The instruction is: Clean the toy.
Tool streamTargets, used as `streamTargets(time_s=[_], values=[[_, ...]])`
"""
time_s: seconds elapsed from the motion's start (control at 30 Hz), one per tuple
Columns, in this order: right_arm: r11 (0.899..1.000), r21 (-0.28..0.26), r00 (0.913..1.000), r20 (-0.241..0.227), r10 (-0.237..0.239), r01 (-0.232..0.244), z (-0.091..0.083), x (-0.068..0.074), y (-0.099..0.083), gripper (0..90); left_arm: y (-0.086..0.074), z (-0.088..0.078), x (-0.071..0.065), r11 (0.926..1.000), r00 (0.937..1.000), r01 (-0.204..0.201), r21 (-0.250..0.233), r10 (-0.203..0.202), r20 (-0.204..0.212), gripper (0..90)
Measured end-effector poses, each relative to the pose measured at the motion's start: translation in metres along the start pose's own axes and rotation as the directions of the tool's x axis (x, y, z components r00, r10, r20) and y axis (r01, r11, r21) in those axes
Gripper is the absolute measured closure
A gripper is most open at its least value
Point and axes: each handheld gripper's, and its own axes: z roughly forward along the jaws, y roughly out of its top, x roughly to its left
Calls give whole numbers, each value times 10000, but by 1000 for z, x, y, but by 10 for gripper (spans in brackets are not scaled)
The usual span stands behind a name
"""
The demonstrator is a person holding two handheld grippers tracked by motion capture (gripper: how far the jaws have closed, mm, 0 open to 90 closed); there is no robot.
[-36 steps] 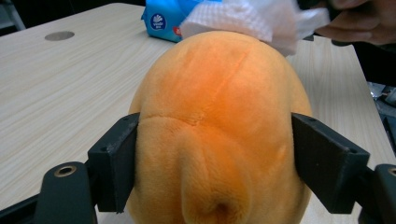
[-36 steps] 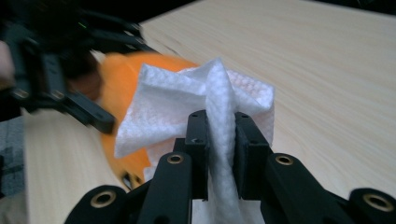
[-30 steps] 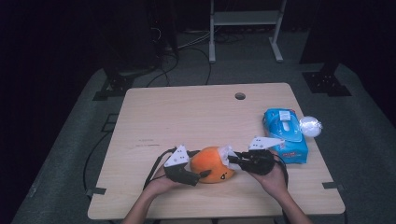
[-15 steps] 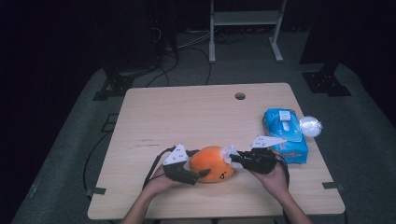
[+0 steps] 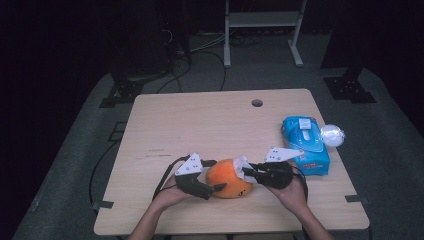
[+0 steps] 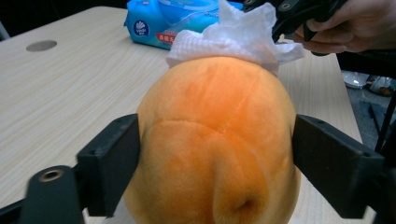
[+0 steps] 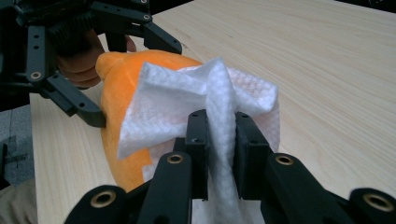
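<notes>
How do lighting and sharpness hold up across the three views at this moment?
High view: light wooden table evenly lit, surroundings nearly black, the picture soft. Left gripper view: round orange plush toy sharp, the near jaws slightly blurred. Right gripper view: white crumpled wipe bright, its weave crisp, with no blown-out glare.

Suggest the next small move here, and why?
Probably drag the white crumpled wipe a short stroke across the orange plush toy. The right gripper has the wipe pinched between its jaws and pressed on the toy's far side, and the left gripper clamps the toy on both flanks, so it should hold firm.
</notes>
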Motion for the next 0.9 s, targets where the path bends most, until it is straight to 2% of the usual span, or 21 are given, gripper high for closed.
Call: streamTargets(time_s=[0.13,0.33,0.4,0.47,0.53,0.57,0.7,0.8,0.9], values=[[9996,-73,9994,221,-269,271,-1,6,6,770,-1,4,-6,9997,9998,-214,127,215,-52,218],[9954,-253,9951,-311,-934,926,3,28,18,770,2,8,-15,9973,9976,-697,235,697,-6,208],[9934,-129,9930,-272,-1146,1143,4,32,19,770,4,6,-13,9964,9970,-774,347,774,18,189],[9945,-57,9938,-362,-1050,1048,4,30,17,773,6,2,-9,9982,9985,-551,256,551,17,156],[9946,51,9939,-371,-1035,1038,4,27,13,773,6,1,-5,9994,9997,-122,317,128,-191,104],[9948,46,9942,-367,-1011,1013,4,26,13,774,5,1,-4,9995,9999,45,303,-41,-155,104],[9965,-3,9964,-100,-838,838,-1,19,15,773,4,4,-8,9989,10000,-16,473,19,-47,231],[9955,-104,9955,35,-947,947,-2,24,17,773,6,4,-12,9981,9997,-244,566,245,-4,268],[9926,-257,9928,-173,-1189,1184,0,36,23,773,8,7,-19,9973,9989,-460,570,457,68,274]])
